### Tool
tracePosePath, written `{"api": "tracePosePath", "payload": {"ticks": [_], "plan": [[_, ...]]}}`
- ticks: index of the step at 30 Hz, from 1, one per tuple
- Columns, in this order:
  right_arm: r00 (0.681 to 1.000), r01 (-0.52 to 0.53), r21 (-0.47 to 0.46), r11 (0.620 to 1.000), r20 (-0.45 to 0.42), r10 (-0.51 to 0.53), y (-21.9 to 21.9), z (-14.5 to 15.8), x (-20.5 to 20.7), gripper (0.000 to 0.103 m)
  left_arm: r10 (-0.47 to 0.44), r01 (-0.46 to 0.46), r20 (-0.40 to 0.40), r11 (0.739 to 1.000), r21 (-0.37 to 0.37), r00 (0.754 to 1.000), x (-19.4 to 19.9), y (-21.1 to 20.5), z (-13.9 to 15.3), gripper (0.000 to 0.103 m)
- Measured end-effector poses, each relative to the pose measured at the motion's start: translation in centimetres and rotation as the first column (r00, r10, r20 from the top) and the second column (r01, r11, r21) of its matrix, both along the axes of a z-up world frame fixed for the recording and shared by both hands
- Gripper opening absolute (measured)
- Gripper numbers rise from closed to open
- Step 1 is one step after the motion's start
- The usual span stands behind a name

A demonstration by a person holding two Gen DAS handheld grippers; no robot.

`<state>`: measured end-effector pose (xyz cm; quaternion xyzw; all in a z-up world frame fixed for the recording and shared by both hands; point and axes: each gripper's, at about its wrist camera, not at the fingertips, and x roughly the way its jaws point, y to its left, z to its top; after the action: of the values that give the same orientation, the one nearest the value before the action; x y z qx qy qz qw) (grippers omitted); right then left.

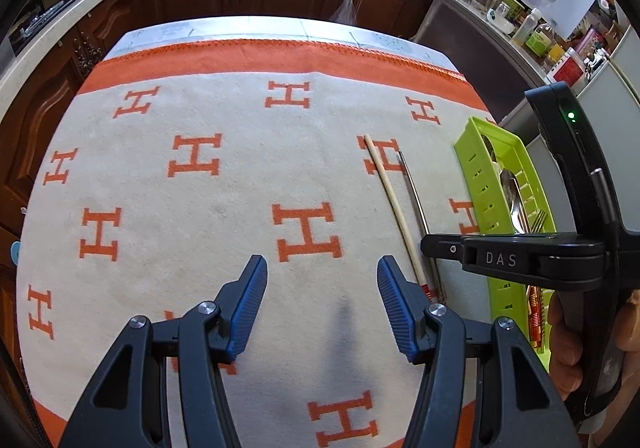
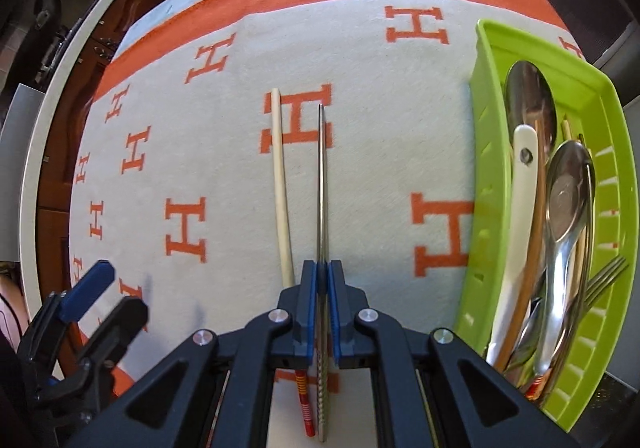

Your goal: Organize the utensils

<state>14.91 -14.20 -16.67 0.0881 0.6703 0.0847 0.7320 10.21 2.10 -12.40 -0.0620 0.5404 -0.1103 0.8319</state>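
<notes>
Right gripper (image 2: 323, 280) clamped on the steel chopstick (image 2: 322, 176), blue pads (image 2: 307, 288) pressed flat against its shank near the ridged handle end. Chopstick lying straight ahead along the fingers, tip resting on the cloth (image 2: 224, 168) over an orange H. Wooden chopstick (image 2: 280, 184) just beside it on the left, parallel, apparently not touching, red-banded end tucked under the gripper body. Hard to tell from this angle whether the steel one is off the cloth yet.

Left gripper (image 1: 322, 284) hanging wide open over bare cloth, holding nothing, well apart from both sticks.

Green tray (image 2: 484, 184) at the right edge, already loaded: spoons (image 2: 568, 200), a white-handled piece (image 2: 524, 184), a fork (image 2: 608, 276), more chopsticks.

For the step in hand, probably a lift and carry to the tray: keep the squeeze firm, since smooth round steel slips between pads. Raise straight up first, to avoid dragging the wooden neighbour. Swing right with the stick held level and lengthwise to the tray. Lower the tip in over the near wall, then release low, so as not to bounce off the spoons.
</notes>
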Motion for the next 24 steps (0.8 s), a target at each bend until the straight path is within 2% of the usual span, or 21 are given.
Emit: {"api": "tracePosePath", "payload": {"ticks": [2,7,12,16,18,20,21,24], "plan": [[1.000,0.001,0.017,1.000,0.004,-0.001,-0.3,0.3,-0.2,0.005,-0.007,0.007,-0.012,1.000,-0.011,1.000,0.2,-0.5,-0.3,0.061],[0.999,0.009,0.046,0.999,0.047,-0.011,-2.4,2.0,-1.9,0.005,-0.036,0.036,-0.019,0.999,-0.027,0.999,0.9,-2.6,-0.8,0.062],[0.993,0.017,0.073,0.997,0.113,-0.025,-4.1,4.3,-2.9,0.005,-0.055,0.055,-0.008,0.998,0.017,0.998,1.9,-5.4,-1.5,0.062],[0.985,0.039,0.082,0.996,0.167,-0.052,-5.6,6.1,-4.3,0.005,-0.078,0.079,-0.006,0.993,0.088,0.997,2.4,-7.9,-2.3,0.062],[0.979,0.054,0.086,0.995,0.189,-0.069,-6.4,6.9,-5.0,0.005,-0.093,0.093,-0.005,0.987,0.131,0.996,2.3,-9.1,-2.8,0.057],[0.974,0.074,0.094,0.993,0.207,-0.092,-7.5,7.5,-5.7,0.005,-0.094,0.099,-0.040,0.980,0.173,0.995,2.5,-10.0,-3.7,0.041],[0.971,0.087,0.104,0.991,0.214,-0.108,-8.0,7.7,-6.0,0.005,-0.089,0.095,-0.044,0.979,0.178,0.995,2.4,-10.1,-3.9,0.040],[0.962,0.124,0.129,0.984,0.228,-0.151,-10.0,8.4,-6.9,0.005,-0.095,0.098,-0.022,0.976,0.194,0.995,2.3,-10.6,-3.7,0.016]]}}
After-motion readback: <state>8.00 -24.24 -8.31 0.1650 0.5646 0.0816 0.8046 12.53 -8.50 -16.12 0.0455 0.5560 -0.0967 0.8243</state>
